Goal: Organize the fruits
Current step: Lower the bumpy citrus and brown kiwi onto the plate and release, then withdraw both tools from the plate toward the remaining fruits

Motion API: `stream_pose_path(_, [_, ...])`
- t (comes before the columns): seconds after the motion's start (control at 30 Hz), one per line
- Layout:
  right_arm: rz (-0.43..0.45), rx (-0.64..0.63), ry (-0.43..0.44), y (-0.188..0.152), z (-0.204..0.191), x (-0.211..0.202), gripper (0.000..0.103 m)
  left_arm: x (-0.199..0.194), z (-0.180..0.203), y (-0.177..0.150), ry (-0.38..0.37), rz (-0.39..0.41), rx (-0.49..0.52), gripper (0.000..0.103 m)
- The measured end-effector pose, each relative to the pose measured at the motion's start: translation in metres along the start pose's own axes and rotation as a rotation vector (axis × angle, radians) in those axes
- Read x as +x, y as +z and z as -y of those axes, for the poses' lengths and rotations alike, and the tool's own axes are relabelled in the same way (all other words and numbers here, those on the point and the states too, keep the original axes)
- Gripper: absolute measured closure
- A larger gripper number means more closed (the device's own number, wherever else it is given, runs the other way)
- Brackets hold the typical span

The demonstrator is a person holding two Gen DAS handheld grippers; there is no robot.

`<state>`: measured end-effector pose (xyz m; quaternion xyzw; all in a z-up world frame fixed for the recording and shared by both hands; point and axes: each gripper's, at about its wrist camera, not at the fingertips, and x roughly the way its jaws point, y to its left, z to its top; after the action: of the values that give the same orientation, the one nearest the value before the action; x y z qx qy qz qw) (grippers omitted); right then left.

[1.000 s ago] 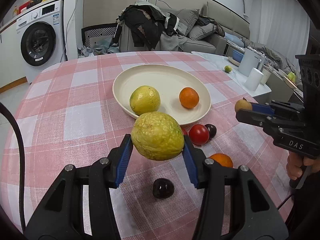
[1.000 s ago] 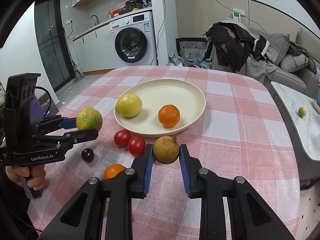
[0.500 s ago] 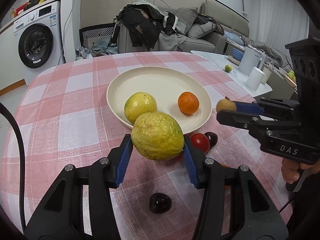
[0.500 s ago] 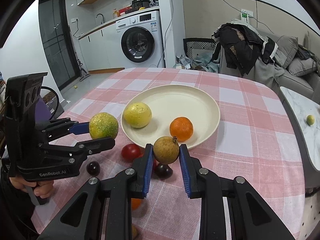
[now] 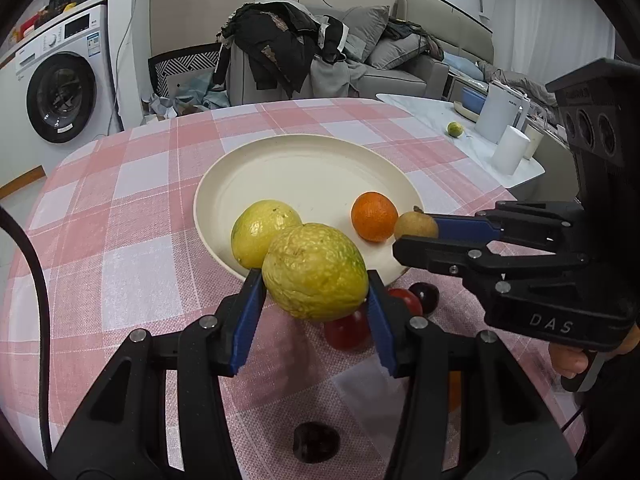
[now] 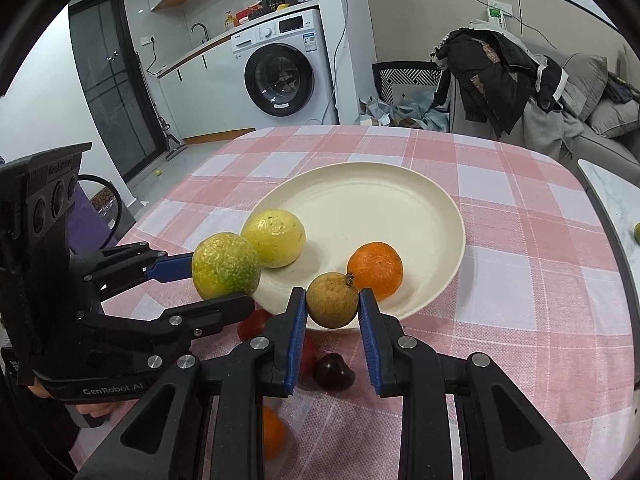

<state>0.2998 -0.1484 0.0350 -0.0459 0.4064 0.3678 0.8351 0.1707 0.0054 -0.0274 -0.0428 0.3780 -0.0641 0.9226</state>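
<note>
My left gripper is shut on a large yellow-green citrus and holds it over the near rim of the cream plate. It also shows in the right wrist view. My right gripper is shut on a small brown round fruit, at the plate's near rim beside a small orange. A yellow citrus lies in the plate. Two red tomatoes, dark plums and an orange lie on the cloth.
The table has a pink checked cloth. A side table on the right holds white cups and a small green fruit. A washing machine and a sofa with clothes stand behind.
Both grippers have moved forward toward the plate with their fruits. The held fruits now hang over the plate's near rim. The loose fruits on the cloth have not moved.
</note>
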Motion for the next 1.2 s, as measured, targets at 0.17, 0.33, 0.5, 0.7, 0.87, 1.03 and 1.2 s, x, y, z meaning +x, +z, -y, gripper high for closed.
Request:
stream_pose_path(0.17, [-0.015, -0.001, 0.003, 0.002, 0.002, 0.006, 0.076, 0.009, 0.001, 0.006, -0.006, -0.009, 0.015, 0.056])
stream_pose_path(0.33, [-0.033, -0.002, -0.004, 0.003, 0.006, 0.013, 0.076, 0.019, 0.007, 0.008, -0.014, -0.027, 0.039, 0.056])
stream_pose_path(0.5, [-0.049, -0.013, -0.029, 0.003, 0.008, 0.021, 0.076, 0.025, 0.006, 0.01, -0.01, -0.039, 0.042, 0.056])
stream_pose_path(0.7, [-0.054, -0.029, -0.057, 0.005, 0.01, 0.026, 0.076, 0.031, 0.001, 0.013, 0.008, -0.038, 0.037, 0.057])
stream_pose_path(0.87, [-0.054, -0.018, -0.066, 0.008, 0.015, 0.03, 0.076, 0.036, -0.002, 0.016, 0.022, -0.038, 0.034, 0.057])
stream_pose_path(1.03, [-0.049, -0.001, -0.074, 0.01, 0.021, 0.031, 0.076, 0.036, -0.003, 0.016, 0.029, -0.035, 0.036, 0.056])
stream_pose_path(1.2, [-0.047, -0.002, -0.072, 0.009, 0.018, 0.028, 0.075, 0.025, -0.002, 0.014, 0.027, -0.013, 0.033, 0.056])
